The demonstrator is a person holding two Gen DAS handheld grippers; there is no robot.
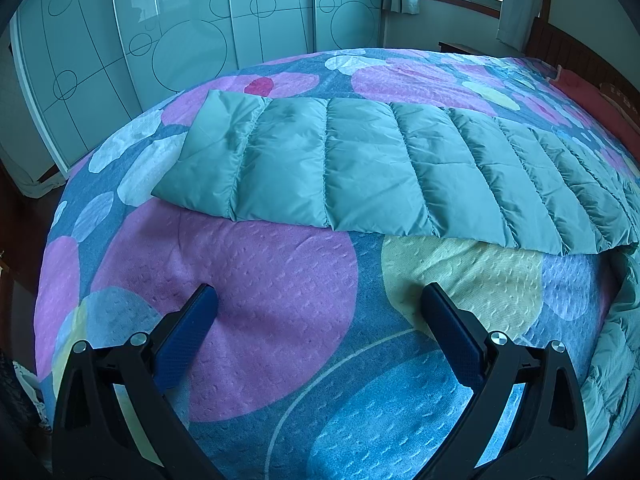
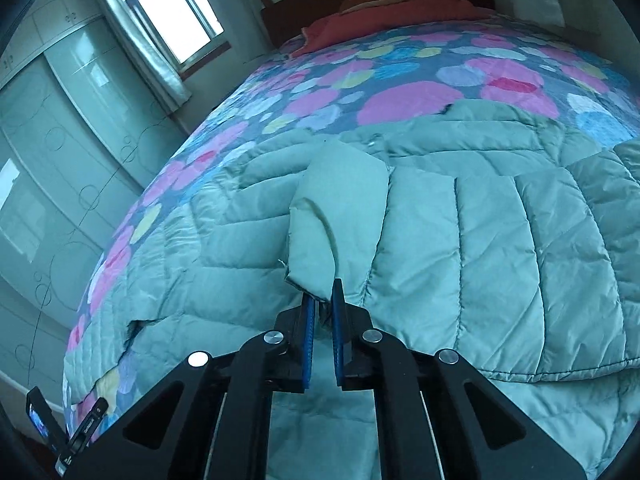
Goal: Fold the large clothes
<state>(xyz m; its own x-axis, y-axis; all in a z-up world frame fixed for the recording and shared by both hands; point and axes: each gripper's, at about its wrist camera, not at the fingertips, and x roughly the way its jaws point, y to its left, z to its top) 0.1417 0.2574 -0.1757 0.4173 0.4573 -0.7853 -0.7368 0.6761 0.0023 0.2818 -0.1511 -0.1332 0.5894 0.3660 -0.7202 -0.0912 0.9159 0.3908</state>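
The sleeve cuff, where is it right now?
Right wrist view, centre: the sleeve cuff is pinched in the right gripper, lifted over the quilted jacket.

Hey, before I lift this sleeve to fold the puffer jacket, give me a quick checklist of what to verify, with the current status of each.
1. Right hand-held gripper shut on the smooth cuff of the pale green quilted puffer jacket: ok.
2. Only one layer pinched: cannot tell.
3. Left hand-held gripper open and empty above the dotted pink and blue bedspread: ok.
4. Other sleeve lies flat across the bed: ok.
5. Jacket body smooth: not ok, creases show.
6. Bedspread beyond the jacket free for folding: ok.
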